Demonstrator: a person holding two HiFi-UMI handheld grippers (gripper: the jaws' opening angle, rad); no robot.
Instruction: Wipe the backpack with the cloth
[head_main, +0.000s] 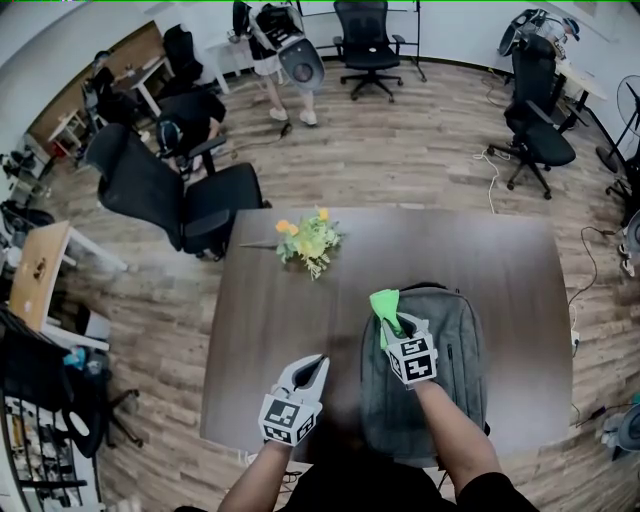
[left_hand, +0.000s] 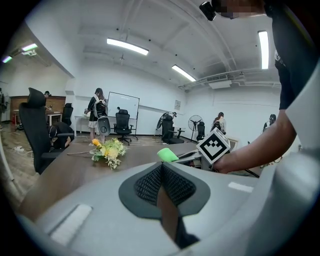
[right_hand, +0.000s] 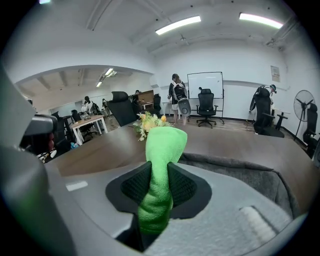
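In the head view, a dark brown table is seen standing on a wood-plank floor, with black office chairs scattered around it. A grey backpack is laid flat on the table's near right part, and a small bunch of yellow flowers lies near the far edge. The right gripper is held over the backpack's top end, with the green cloth pinched in it. The left gripper is held over bare tabletop, just beside the backpack.

In the left gripper view, its jaws are pressed together with nothing between them. A whiteboard against a white wall and strip lights on the ceiling are seen beyond the table.

In the right gripper view, the cloth is clamped between the jaws, its folded end sticking up above the backpack. A standing fan is seen at the right.
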